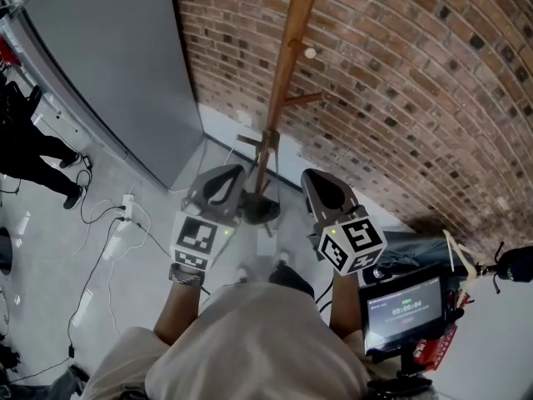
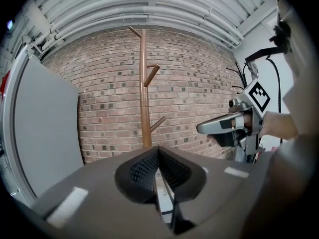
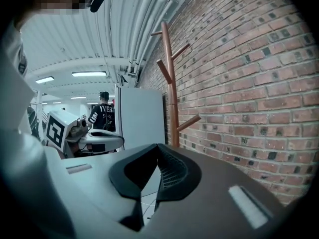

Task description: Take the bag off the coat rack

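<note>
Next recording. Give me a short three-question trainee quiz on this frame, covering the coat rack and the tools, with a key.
1. True or false: a bag hangs from one of the pegs of the coat rack.
2. Choose one. The left tool has its jaws: A) spread wide apart; B) closed together with nothing between them; C) clamped on a strap.
3. Fill in the blank: the coat rack stands in front of a ______ wall.

Key
1. False: every peg in view is bare.
2. B.
3. Brick.
</note>
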The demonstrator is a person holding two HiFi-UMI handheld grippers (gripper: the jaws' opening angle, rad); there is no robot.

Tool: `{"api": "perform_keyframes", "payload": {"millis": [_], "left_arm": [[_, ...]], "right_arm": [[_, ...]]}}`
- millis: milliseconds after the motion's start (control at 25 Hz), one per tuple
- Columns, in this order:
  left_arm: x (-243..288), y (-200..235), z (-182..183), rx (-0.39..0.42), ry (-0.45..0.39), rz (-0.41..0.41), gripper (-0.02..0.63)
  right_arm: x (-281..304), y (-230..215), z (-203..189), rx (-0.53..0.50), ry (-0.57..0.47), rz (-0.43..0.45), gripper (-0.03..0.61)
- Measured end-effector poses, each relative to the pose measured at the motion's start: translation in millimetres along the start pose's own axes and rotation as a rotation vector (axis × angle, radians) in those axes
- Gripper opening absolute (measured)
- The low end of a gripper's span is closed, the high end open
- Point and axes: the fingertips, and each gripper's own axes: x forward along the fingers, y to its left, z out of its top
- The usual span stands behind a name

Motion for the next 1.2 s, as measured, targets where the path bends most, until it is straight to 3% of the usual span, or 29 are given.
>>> {"api": "perform_keyframes", "payload": {"millis": [360,640,920,1200], "left_arm": [[30,0,1,0.015,0.054,0.106,0.000],[45,-10,-35,0.001,0.160,0.188,0.002],[48,-20,-61,-0.020,0.232,0.217,0.017],[53,-9,-93,-0.039,0.307,0.177,0.044]], "right_arm": [[24,-29,-9,-0.021,0.051,0.121,0.011],[36,-45,-30,-0.043,0.103,0.216,0.033],[49,-53,-48,-0.029,0.141,0.253,0.060],[66,-52,-72,-0.002,0.205,0.242,0.073]]}}
